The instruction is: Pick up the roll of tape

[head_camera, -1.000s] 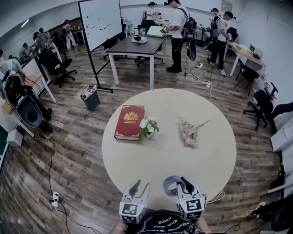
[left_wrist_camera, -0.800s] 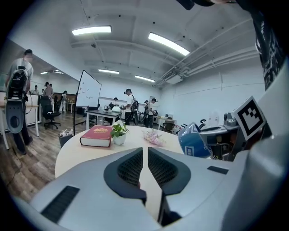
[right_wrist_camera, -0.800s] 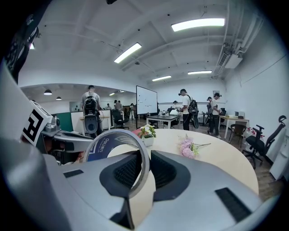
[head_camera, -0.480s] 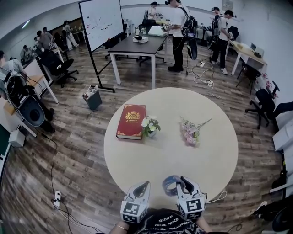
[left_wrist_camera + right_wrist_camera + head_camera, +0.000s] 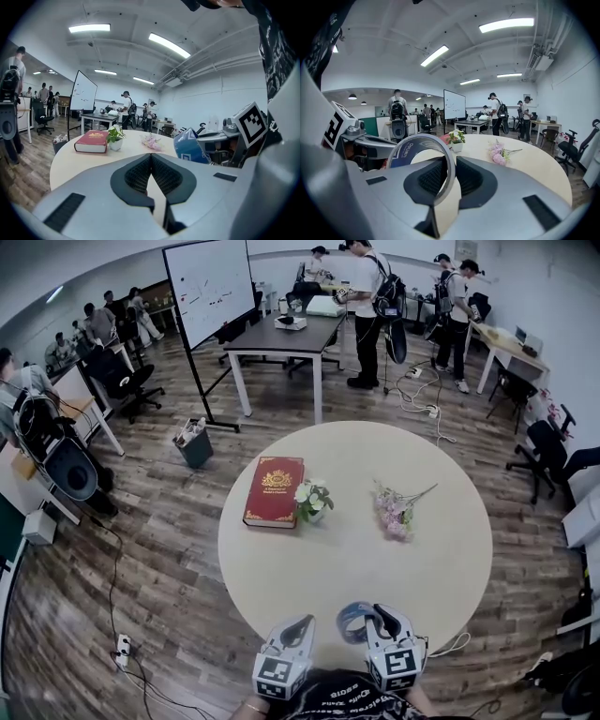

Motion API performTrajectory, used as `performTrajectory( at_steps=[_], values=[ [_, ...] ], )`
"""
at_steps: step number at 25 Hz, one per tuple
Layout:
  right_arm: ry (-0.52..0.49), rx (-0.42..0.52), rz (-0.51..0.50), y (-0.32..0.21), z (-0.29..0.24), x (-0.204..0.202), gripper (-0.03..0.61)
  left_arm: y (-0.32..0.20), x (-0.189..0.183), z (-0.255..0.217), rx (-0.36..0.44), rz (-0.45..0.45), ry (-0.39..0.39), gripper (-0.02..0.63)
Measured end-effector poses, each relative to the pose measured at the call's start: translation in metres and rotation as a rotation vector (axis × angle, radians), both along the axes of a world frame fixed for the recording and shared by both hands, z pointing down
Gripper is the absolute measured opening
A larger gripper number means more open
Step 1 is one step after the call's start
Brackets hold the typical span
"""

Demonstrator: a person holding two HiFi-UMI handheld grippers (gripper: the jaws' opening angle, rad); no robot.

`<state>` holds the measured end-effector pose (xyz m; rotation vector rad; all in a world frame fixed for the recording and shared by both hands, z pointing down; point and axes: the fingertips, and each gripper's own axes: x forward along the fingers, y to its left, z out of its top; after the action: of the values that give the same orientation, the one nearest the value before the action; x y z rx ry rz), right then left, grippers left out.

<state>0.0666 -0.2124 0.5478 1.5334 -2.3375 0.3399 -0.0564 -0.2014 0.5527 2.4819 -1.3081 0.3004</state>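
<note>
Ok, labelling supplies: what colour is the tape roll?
Blue; the roll of tape shows best in the left gripper view.

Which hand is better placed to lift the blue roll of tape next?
Right: the right hand-held gripper grips the wall of the blue roll of tape, while the left hand-held gripper beside it is shut on nothing.

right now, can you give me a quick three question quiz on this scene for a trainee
1. True or false: the right tool is shut on the roll of tape.
2. What lies just beside the potted plant? A) red book B) mug C) stapler
3. Fill in: the left tool holds nothing, and its jaws are ___.

Key: 1 true; 2 A; 3 shut
</note>
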Motion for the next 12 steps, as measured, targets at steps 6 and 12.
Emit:
performTrajectory(
  at_steps=[6,12],
  values=[
    [0.006,0.004,-0.007,0.0001,0.0000,-0.0003,0.064,0.0009,0.0008,-0.0009,-0.001,-0.002,-0.003,0.020],
    [0.029,0.002,-0.007,0.0022,0.0006,-0.0004,0.064,0.0006,-0.0033,0.0007,-0.018,-0.020,0.010,0.020]
  ],
)
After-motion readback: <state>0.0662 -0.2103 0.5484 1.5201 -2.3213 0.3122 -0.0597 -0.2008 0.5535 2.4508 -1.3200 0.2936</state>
